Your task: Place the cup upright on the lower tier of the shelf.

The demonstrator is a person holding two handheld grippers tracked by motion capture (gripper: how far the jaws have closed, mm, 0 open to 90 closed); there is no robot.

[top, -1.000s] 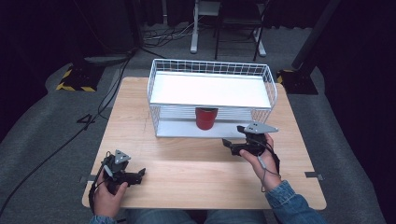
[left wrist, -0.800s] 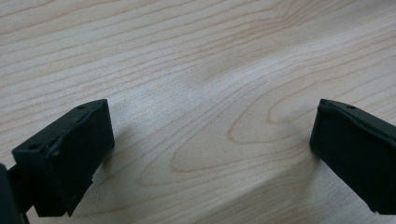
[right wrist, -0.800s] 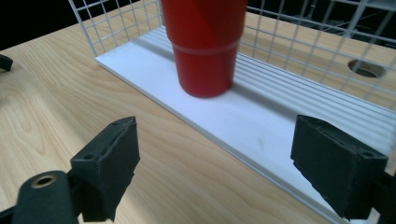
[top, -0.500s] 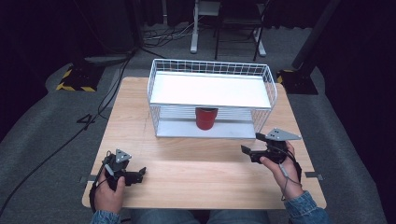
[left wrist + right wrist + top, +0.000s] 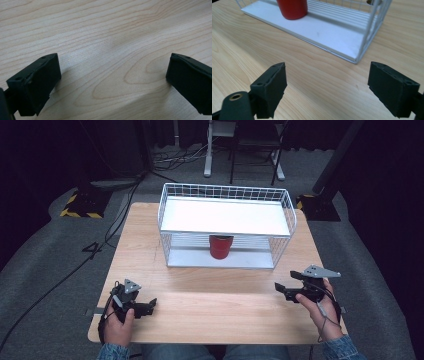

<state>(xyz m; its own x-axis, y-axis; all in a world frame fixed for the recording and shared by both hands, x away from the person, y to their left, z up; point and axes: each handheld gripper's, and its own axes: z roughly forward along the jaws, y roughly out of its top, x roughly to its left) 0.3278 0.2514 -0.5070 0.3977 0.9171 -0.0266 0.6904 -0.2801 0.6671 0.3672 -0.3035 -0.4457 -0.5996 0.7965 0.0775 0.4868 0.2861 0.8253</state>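
Room: dark walls around me, grey carpet floor point(image 5: 45, 270), cables trailing off behind the tabletop point(image 5: 210, 300) of pale wood.

Left tool point(image 5: 150, 306): low near my left corner of the tabletop, jaws spread wide with nothing between them. In the left gripper view I see bare wood grain point(image 5: 110, 50) ahead of it and no object within reach.

Wire rack point(image 5: 226, 227): ahead of both tools, well apart from the left one, nearer the right one. It is a white two-level shelf with a wire rim on top.

Red cup point(image 5: 220, 246): standing upright on the rack's lower shelf, under the top shelf, ahead and to the left of my right tool. In the right gripper view the red cup point(image 5: 292, 8) sits at the far upper left, beyond the near edge of the lower shelf point(image 5: 324, 32).

Right tool point(image 5: 280, 290): held above the tabletop, jaws spread, holding nothing, pointing leftward.

Step in hand: I judge the cup is placed on the shelf and both tools stand clear, so this looks like the end of a placing step or a rest.

Next move: if the cup is to come out, my right tool must go forward and left, staying low to pass under the top shelf, jaws straddling the cup.
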